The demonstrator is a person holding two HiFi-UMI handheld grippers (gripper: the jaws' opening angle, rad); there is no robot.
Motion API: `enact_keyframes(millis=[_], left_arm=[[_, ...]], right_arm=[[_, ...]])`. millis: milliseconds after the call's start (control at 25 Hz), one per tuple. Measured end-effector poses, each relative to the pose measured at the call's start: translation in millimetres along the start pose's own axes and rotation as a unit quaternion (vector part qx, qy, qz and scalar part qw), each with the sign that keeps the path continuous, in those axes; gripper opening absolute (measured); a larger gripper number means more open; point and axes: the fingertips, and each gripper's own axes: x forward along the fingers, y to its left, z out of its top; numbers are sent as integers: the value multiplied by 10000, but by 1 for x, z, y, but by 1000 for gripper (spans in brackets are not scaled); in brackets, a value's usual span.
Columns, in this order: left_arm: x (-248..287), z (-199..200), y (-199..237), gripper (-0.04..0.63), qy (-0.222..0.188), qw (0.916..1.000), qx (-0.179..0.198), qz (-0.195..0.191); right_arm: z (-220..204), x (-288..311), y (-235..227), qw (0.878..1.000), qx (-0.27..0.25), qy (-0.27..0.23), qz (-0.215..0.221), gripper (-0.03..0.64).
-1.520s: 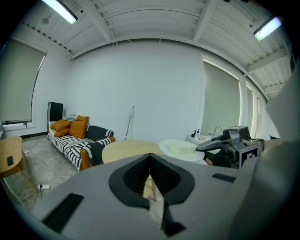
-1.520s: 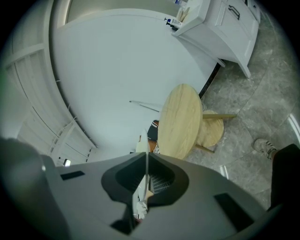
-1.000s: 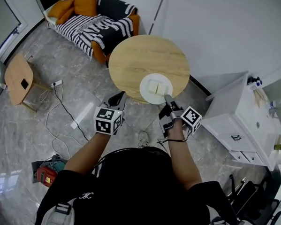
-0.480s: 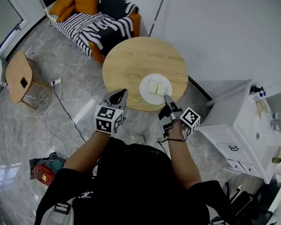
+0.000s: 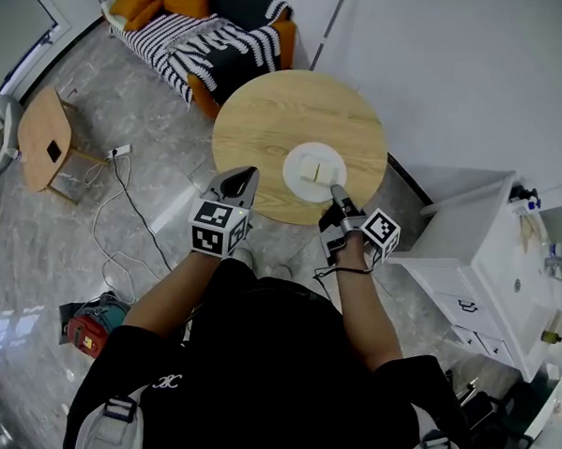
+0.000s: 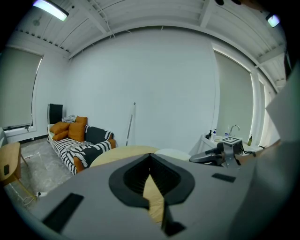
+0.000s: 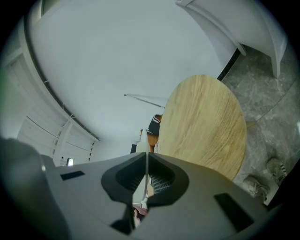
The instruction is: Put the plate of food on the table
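Note:
A white plate [image 5: 293, 173] carrying pale square pieces of food [image 5: 313, 167] sits over the near-right part of the round wooden table [image 5: 268, 120]. My right gripper [image 5: 337, 192] is shut on the plate's near rim, which shows edge-on between its jaws [image 7: 146, 164]. Whether the plate rests on the tabletop I cannot tell. My left gripper [image 5: 239, 176] is shut and holds nothing, its tip over the table's near-left edge. In the left gripper view the table [image 6: 119, 153], the plate [image 6: 174, 153] and the right gripper [image 6: 206, 158] lie ahead.
A striped sofa with orange cushions [image 5: 211, 32] stands behind the table. A small wooden side table [image 5: 41, 145] and a cable with power strip [image 5: 118, 152] are at the left. A white cabinet [image 5: 462, 271] stands close on the right. A red object [image 5: 86, 331] lies on the floor.
The plate has moved further in over the tabletop with my right gripper. My left gripper has advanced to the table's near edge.

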Motion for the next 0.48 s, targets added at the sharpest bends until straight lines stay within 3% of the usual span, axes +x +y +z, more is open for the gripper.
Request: enact_keyframes(millis=[480], left_arm=[[17,12,61,8,26,9999,-104,-5]], right_arm=[[13,69,-16,9990,149,-406,143,20]])
